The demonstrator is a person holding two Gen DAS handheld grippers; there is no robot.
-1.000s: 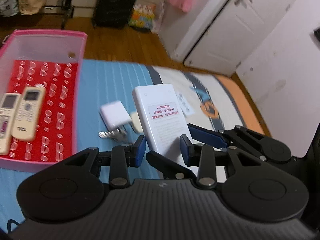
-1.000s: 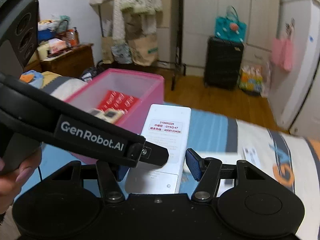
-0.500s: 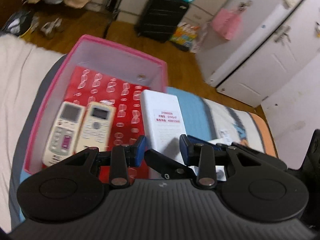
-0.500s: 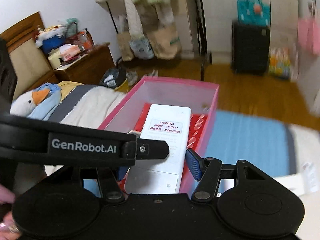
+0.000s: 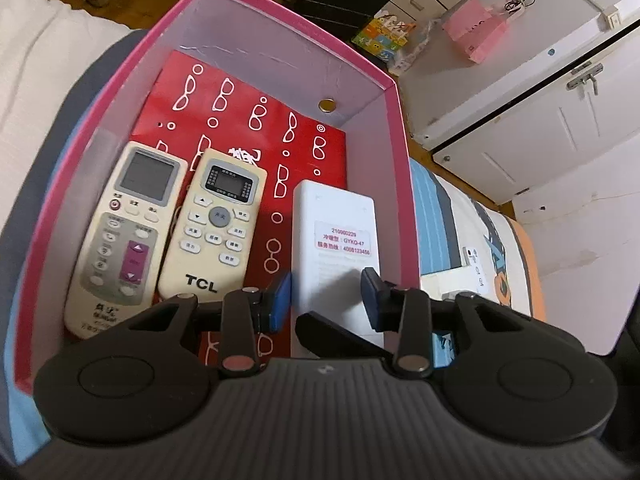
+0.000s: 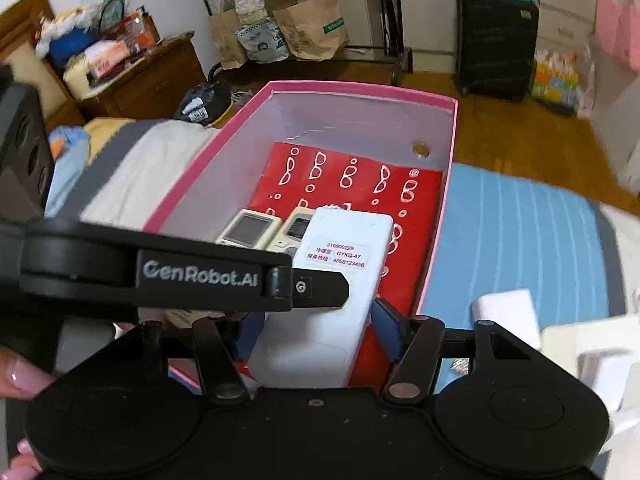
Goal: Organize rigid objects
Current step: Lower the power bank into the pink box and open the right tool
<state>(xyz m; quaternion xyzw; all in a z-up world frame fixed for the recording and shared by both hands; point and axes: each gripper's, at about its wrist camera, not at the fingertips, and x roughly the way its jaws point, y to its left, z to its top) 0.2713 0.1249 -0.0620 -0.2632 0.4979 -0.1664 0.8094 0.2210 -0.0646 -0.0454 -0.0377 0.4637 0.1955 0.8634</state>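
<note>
A white remote (image 5: 334,216), back side up with a red-lettered label, hangs inside the pink box (image 5: 394,92) near its right wall. My left gripper (image 5: 324,298) is shut on its near end, with the blue pads against both long edges. My right gripper (image 6: 318,334) is shut on the same remote (image 6: 344,248) lower down. One of the left gripper's fingers (image 6: 320,288) crosses over the remote's face. Two beige remotes (image 5: 124,232) (image 5: 216,224) lie side by side on the red glasses-print sheet (image 5: 240,120) lining the box. I cannot tell whether the white remote touches the bottom.
The box (image 6: 360,90) sits on a bed with a blue striped cover (image 6: 520,240). A white charger block (image 6: 506,316) lies on the cover to the right. A white blanket (image 6: 132,168) is on the left. A black suitcase (image 6: 496,40) and a wooden nightstand (image 6: 148,80) stand beyond. A person's fingers (image 6: 20,376) hold the left gripper.
Both grippers carried the white remote from above the blue cover leftward over the pink box and lowered it inside, beside the two beige remotes. Both grips stayed the same.
</note>
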